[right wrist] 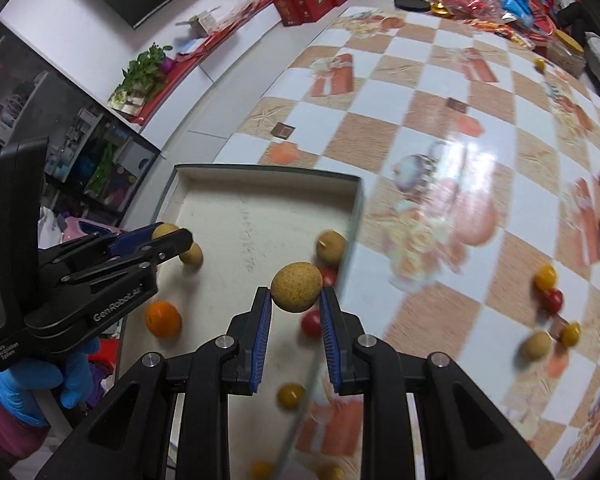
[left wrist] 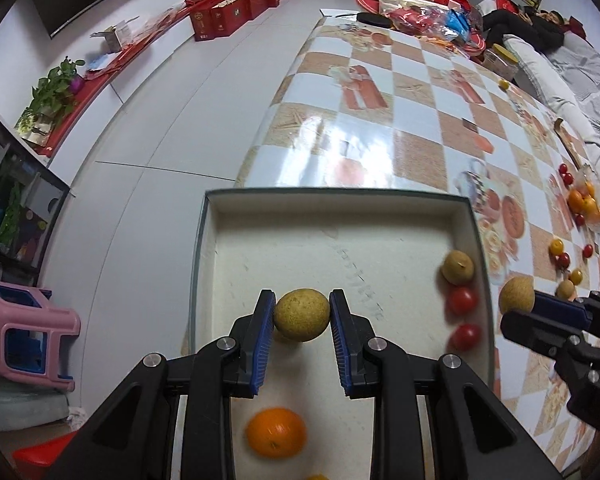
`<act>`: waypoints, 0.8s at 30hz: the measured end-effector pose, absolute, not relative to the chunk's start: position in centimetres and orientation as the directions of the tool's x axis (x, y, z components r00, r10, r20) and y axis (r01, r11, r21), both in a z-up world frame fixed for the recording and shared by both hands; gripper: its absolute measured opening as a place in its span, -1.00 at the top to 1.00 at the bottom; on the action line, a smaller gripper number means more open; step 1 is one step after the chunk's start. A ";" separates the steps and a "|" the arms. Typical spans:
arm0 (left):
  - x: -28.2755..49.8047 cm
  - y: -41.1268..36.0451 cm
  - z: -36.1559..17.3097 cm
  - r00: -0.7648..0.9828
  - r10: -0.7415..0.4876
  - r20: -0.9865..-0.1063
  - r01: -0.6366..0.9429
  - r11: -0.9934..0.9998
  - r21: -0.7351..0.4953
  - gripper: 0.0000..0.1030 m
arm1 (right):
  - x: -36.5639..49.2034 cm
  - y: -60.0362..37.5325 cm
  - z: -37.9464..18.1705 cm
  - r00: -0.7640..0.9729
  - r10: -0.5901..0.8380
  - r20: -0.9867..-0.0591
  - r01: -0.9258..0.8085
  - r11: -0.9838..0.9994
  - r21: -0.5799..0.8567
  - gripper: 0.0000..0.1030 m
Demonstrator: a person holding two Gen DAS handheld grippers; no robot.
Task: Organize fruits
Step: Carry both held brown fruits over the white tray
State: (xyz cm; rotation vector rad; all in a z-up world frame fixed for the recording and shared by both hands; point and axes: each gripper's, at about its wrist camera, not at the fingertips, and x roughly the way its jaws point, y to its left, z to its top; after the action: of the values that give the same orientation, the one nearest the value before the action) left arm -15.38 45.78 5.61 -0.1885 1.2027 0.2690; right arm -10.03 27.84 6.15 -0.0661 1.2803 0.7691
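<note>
My left gripper (left wrist: 302,314) is shut on a tan round longan (left wrist: 302,315), held above the white shallow box (left wrist: 470,216). My right gripper (right wrist: 296,294) is shut on another tan longan (right wrist: 296,287) over the box's right wall (right wrist: 354,216). In the left wrist view the right gripper (left wrist: 518,300) shows at the right edge with its longan (left wrist: 516,295). In the right wrist view the left gripper (right wrist: 172,234) sits at the left, held by a blue-gloved hand (right wrist: 28,384). In the box lie an orange (left wrist: 276,432), a longan (left wrist: 457,267) and two red tomatoes (left wrist: 462,300).
Loose fruit lies on the checkered tablecloth (left wrist: 416,148) to the right: cherry tomatoes (right wrist: 554,300), yellow tomatoes (right wrist: 545,277), a longan (right wrist: 538,345) and oranges (left wrist: 582,202). The table's left edge drops to the floor (left wrist: 148,128). A pink stool (left wrist: 28,334) stands below left.
</note>
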 end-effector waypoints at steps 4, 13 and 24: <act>-14.2 47.0 4.7 0.318 0.115 -0.941 -0.306 0.952 0.013 0.43 | -8.9 29.7 5.1 0.059 0.459 -0.886 -0.534 0.764 0.361 0.48; -12.9 47.7 3.1 0.289 0.117 -0.950 -0.295 0.955 0.027 0.43 | -7.9 32.0 3.6 0.033 0.424 -0.905 -0.546 0.766 0.339 0.49; -12.6 47.6 1.9 0.273 0.125 -0.954 -0.269 0.962 0.049 0.43 | -9.5 33.5 1.9 0.006 0.379 -0.925 -0.597 0.744 0.301 0.49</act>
State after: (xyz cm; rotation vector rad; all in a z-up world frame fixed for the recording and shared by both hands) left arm -12.56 47.63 1.88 -0.1313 1.2674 0.2661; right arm -9.51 33.46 1.95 -0.1968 1.3653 0.7713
